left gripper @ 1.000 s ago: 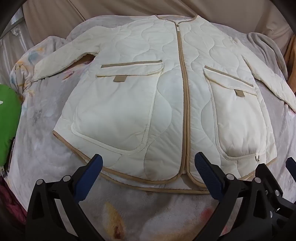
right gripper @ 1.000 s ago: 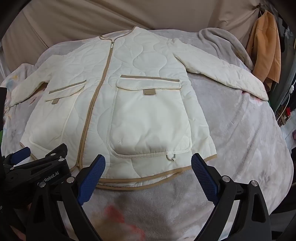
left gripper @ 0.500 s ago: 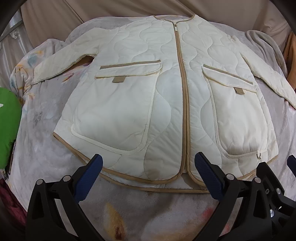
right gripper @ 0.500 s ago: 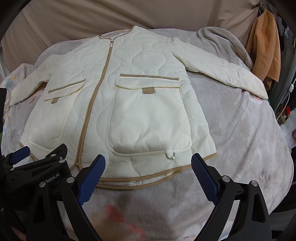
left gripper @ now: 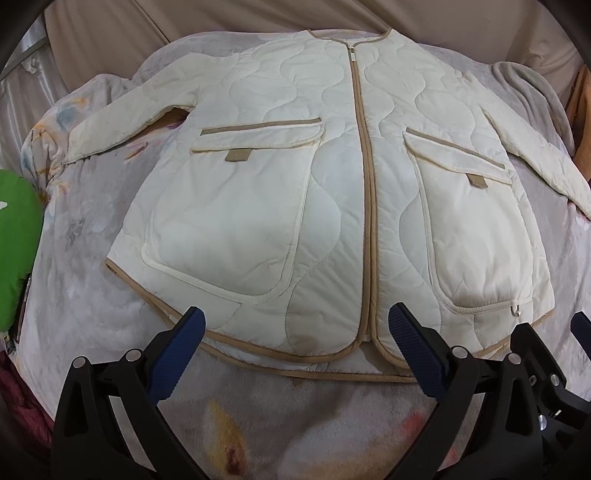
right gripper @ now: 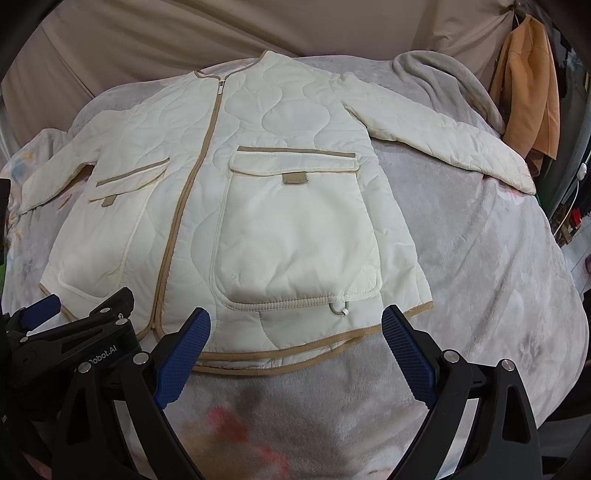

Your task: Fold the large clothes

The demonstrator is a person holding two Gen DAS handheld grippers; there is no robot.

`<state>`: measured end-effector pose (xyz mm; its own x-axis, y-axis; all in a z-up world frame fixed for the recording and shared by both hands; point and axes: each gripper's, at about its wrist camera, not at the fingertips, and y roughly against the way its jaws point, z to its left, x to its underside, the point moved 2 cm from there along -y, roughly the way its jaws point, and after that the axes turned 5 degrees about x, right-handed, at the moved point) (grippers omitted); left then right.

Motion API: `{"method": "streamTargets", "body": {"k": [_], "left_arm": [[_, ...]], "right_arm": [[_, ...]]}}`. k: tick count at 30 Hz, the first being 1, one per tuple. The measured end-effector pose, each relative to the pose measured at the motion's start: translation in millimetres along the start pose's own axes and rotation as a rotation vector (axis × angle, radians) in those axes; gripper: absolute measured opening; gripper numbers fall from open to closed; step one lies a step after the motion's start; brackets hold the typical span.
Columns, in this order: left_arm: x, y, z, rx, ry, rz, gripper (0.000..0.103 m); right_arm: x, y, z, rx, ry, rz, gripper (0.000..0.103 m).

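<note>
A cream quilted jacket (left gripper: 332, 192) with tan trim lies flat and zipped, front up, on a bed; it also shows in the right wrist view (right gripper: 258, 192). Both sleeves are spread out to the sides. My left gripper (left gripper: 295, 350) is open and empty, hovering just short of the hem near the zip's bottom. My right gripper (right gripper: 295, 350) is open and empty, just short of the hem below the right pocket (right gripper: 295, 229). The left gripper's body (right gripper: 74, 339) shows at the lower left of the right wrist view.
A grey floral blanket (left gripper: 258, 424) covers the bed. A green object (left gripper: 14, 243) sits at the left edge. A grey folded blanket (right gripper: 443, 81) lies at the far right, and an orange garment (right gripper: 528, 92) hangs beyond the bed. A beige headboard (right gripper: 221, 33) stands behind.
Both grippers have moved slightly back and up from the jacket's hem. The jacket has not moved.
</note>
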<state>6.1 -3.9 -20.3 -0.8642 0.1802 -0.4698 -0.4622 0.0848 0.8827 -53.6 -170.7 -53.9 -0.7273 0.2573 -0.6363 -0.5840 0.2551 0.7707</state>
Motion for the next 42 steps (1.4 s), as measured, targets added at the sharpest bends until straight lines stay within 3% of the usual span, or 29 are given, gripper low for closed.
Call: {"method": "streamTargets", "body": {"k": [42], "left_arm": [[2.1, 5.6, 2.7, -0.010, -0.023, -0.036, 0.097]], "right_arm": [[0.8, 0.2, 2.0, -0.001, -0.002, -0.008, 0.092]]}}
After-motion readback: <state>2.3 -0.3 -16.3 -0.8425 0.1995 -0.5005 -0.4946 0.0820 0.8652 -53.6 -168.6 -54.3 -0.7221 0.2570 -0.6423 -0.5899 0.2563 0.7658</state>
